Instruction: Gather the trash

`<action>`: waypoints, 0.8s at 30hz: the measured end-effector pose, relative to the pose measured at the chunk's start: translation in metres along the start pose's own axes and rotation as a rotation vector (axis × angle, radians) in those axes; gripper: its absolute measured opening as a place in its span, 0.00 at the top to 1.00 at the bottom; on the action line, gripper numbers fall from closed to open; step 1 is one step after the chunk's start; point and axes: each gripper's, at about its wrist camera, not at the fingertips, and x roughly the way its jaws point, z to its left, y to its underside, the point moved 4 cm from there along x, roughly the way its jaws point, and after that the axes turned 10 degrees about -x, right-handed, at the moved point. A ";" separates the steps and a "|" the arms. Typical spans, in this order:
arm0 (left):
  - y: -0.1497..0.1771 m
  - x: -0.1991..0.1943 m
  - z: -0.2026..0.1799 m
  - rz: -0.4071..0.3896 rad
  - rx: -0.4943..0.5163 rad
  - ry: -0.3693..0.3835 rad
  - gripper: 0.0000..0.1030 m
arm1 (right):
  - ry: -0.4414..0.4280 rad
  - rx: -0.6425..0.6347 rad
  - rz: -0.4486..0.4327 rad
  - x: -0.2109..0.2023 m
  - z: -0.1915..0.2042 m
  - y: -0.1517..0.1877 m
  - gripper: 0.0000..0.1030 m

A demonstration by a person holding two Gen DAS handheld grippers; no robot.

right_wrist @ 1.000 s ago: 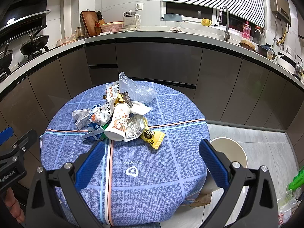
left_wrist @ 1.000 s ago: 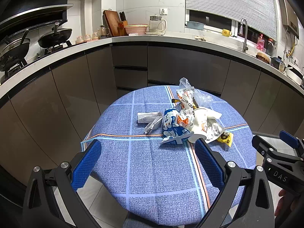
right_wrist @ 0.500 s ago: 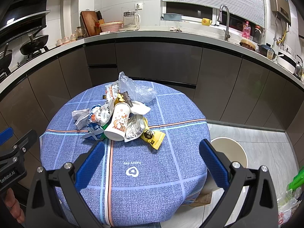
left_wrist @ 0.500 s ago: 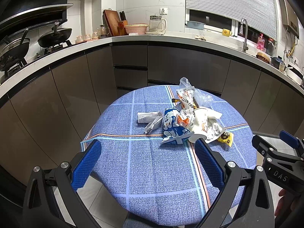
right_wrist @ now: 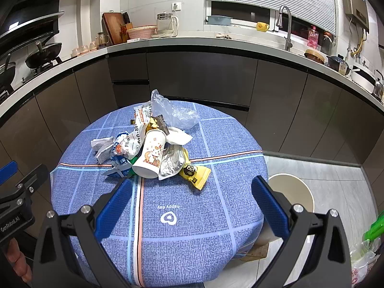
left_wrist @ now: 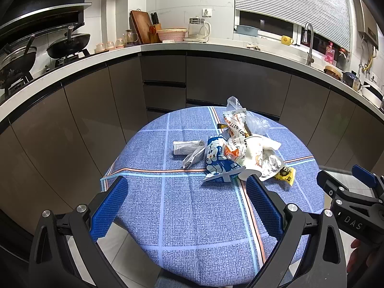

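Trash pile sitting in the middle of the round blue checked-cloth table [right_wrist: 216, 216], both tools spread wide and holding nothing.

The left tool [left_wrist: 184, 206] and right tool [right_wrist: 192, 199] both hover over the near edge of the table, short of the heap. In the heap a white paper cup with cartoon print [right_wrist: 150, 156] lies on its side, touching a crumpled silver foil pouch [right_wrist: 171, 160], with a yellow snack wrapper [right_wrist: 195, 174] just beside it, a blue-and-white snack bag [left_wrist: 217, 158] on the left, and a clear plastic bag [right_wrist: 172, 112] at the far side. A cream round bin [right_wrist: 290, 192] stands on the floor right of the table.
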 end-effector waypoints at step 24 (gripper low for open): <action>-0.004 0.054 0.006 0.089 0.037 0.065 0.08 | -0.105 -0.122 0.001 0.062 0.021 -0.002 0.03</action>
